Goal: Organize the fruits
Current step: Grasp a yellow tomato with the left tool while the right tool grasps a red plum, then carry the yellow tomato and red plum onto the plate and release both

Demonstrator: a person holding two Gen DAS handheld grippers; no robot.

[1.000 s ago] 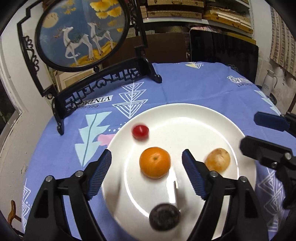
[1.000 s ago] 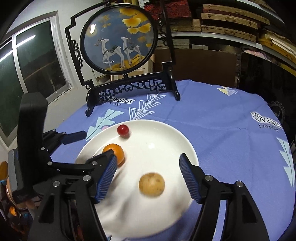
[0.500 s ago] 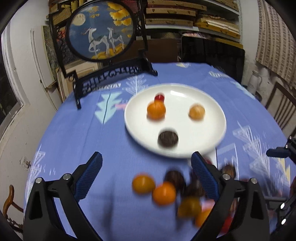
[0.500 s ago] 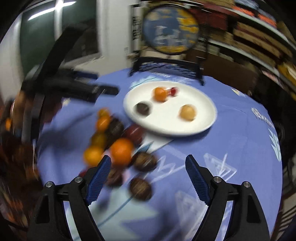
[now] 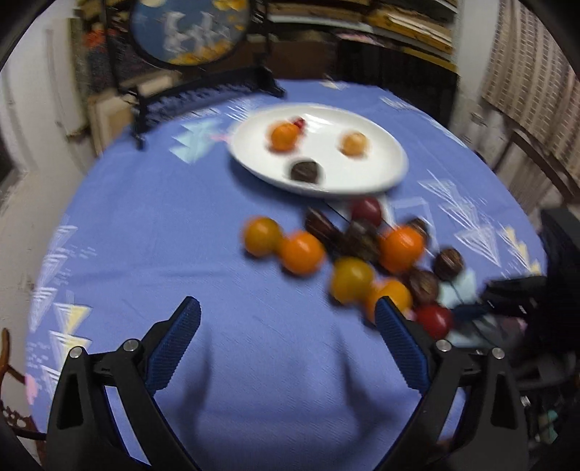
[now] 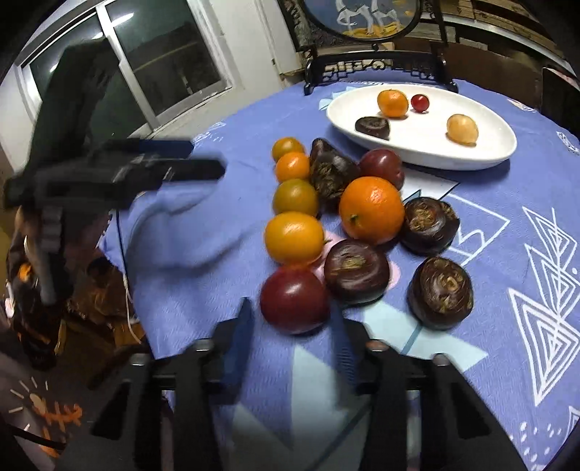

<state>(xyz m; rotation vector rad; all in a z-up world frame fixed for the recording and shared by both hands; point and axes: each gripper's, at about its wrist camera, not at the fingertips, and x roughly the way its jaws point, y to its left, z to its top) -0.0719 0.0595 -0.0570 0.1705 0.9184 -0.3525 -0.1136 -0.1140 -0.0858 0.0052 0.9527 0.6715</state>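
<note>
A white plate (image 6: 485, 152) holds an orange (image 6: 392, 103), a cherry tomato (image 6: 419, 102), a yellow-brown fruit (image 6: 462, 129) and a dark water chestnut (image 6: 372, 126). A loose pile lies before it: a large orange (image 6: 371, 209), yellow-orange fruits (image 6: 293, 237), red tomatoes (image 6: 294, 300) and dark chestnuts (image 6: 440, 292). My right gripper (image 6: 295, 326) is open just in front of the near red tomato. My left gripper (image 5: 286, 326) is open and empty over bare cloth, left of the pile (image 5: 348, 250); the plate (image 5: 391, 174) lies beyond.
A round blue tablecloth (image 6: 507, 235) covers the table. A black-framed deer screen (image 6: 377, 32) stands behind the plate. The left gripper's body (image 6: 108, 174) hangs over the table's left edge. Shelves and a window lie beyond.
Both grippers have drawn back from the plate towards the near table edge. The fruit pile has come into view. The right gripper now sits low by the red tomato.
</note>
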